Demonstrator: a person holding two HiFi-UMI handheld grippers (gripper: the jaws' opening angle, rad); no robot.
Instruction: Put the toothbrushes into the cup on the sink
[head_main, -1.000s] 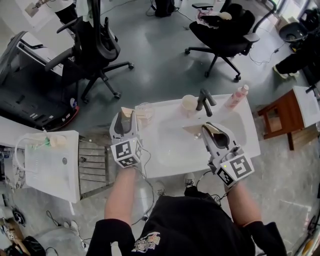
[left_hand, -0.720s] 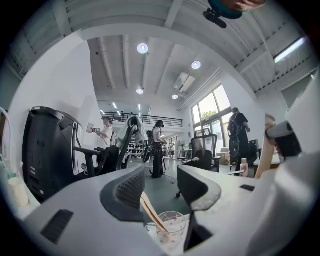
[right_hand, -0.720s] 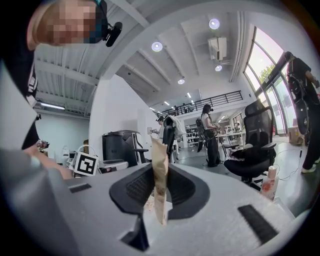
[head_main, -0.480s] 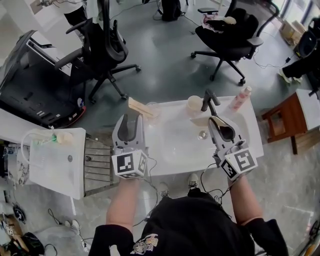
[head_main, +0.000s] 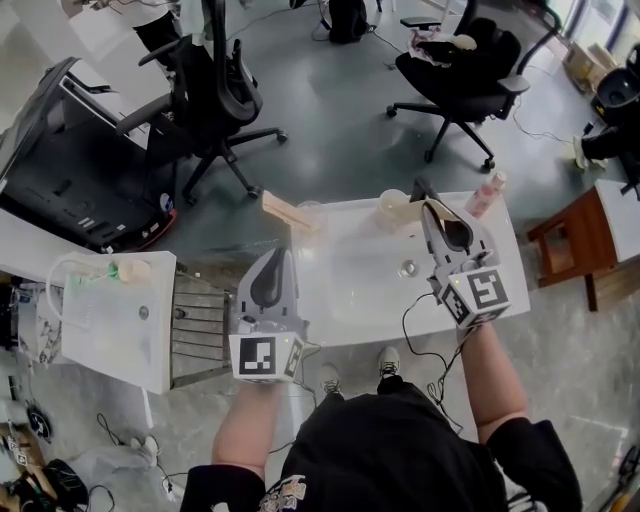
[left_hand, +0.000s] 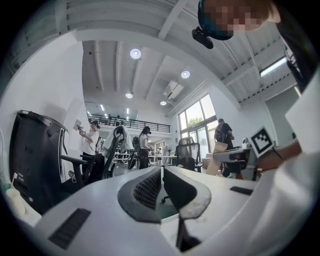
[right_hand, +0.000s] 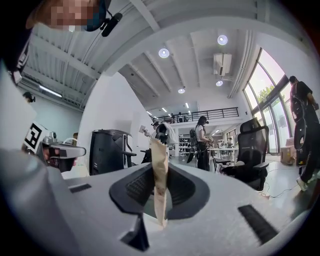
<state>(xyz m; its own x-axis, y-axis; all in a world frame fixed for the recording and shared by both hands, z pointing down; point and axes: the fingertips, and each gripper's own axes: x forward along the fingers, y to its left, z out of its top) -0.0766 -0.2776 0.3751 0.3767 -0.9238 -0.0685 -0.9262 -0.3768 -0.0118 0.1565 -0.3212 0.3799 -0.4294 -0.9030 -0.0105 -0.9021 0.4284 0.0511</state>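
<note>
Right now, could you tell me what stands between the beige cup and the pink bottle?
The dark faucet stands between cup and bottle, in the head view.

White sink (head_main: 335, 322), tan wrapped toothbrush (right_hand: 159, 170)

Left claw (left_hand: 161, 172), just-closed jaws empty, office chairs (left_hand: 186, 156) and people (left_hand: 144, 145) beyond

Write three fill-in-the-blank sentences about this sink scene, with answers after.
The right gripper's jaws are shut on a tan packaged ____. The left gripper's jaws are shut and hold ____. A second tan package leans out of the ____ cup on the sink.
Missing: toothbrush; nothing; clear.
</note>
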